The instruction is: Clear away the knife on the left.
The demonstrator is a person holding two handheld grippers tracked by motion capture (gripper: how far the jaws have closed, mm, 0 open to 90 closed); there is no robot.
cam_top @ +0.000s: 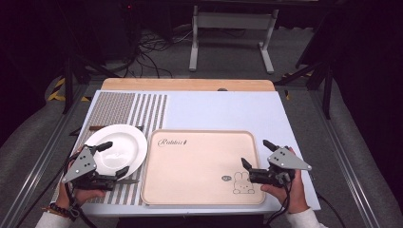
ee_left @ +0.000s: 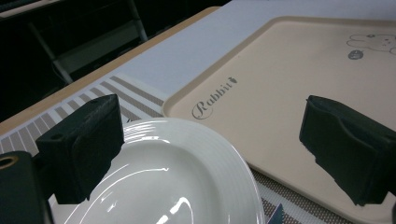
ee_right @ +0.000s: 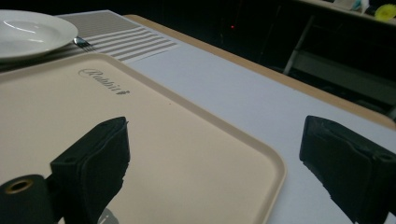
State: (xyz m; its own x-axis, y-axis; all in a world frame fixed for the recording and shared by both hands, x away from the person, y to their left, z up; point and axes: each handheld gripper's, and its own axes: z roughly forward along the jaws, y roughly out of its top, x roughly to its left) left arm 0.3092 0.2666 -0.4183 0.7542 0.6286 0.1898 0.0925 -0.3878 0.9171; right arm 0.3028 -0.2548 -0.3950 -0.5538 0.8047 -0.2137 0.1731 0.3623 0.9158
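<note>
At the left of the table we see a round white plate [cam_top: 119, 147] — glossy, with faint rings around its rim and nothing in it. It rests on a placemat [cam_top: 124, 110] printed with fine dots at the far left and grey and white stripes beside them. A piece of cutlery [cam_top: 128, 181] lies flat on the stripes just at the plate's near edge, part of it hidden by the claw, so we cannot tell what kind it is. Our left gripper [cam_top: 112, 158] hangs over the near left part of the plate with its black jaws wide apart, one above the plate's left rim and one by its near rim, and nothing between them; from the left gripper view the blocky, matte pads [ee_left: 81, 144] stand well clear of the shiny surface. Just to the right of the plate, close to it, lies a large beige tray [cam_top: 204, 142] — a flat rectangle with rounded corners and a low raised lip, smooth and dull, with a word in script printed near its far left corner and a small rabbit drawing [cam_top: 242, 183] near its near right corner. It holds nothing. Our right gripper [cam_top: 257, 154] is over the tray's right edge, its jaws also spread wide and empty, one above the tray, the other beyond its lip over the pale tabletop [cam_top: 223, 107].
</note>
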